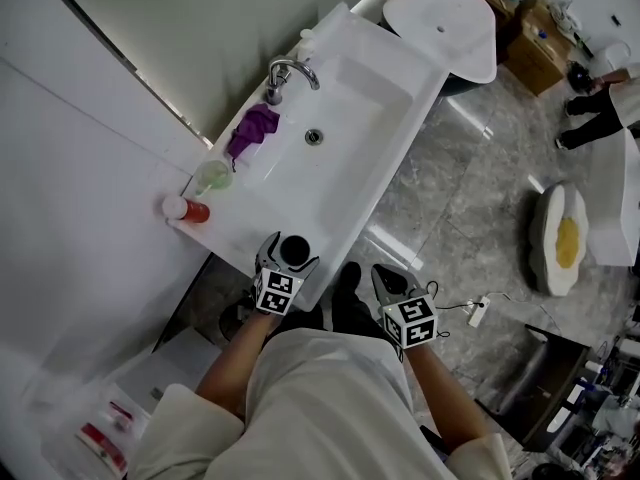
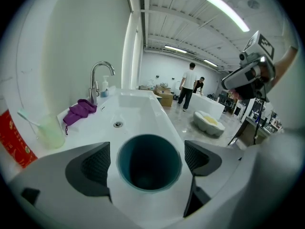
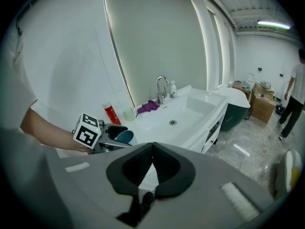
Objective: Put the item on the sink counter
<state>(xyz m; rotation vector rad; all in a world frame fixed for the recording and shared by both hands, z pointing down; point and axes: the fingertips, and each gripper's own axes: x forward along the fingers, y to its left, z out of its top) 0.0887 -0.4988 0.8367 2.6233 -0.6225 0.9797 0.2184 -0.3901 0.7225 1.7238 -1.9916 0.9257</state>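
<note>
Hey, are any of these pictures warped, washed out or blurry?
Left gripper view: heavy fisheye, dark corners, ceiling light strip blown out. Right gripper view: same fisheye bending straight lines, otherwise sharp. Head view: white sink counter nearly washed out, glare streaks on the floor, hazy lower-left corner.

Bright overhead strip lights [image 2: 228,11], fisheye-warped edges

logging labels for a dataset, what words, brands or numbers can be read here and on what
Nothing reads clearly.
Red tube: pale print, too blurred to read.
Left gripper cube: black-and-white square pattern, no words.
Right gripper cube: the same.
Red-and-white item, head view's lower left: too small to read.
</note>
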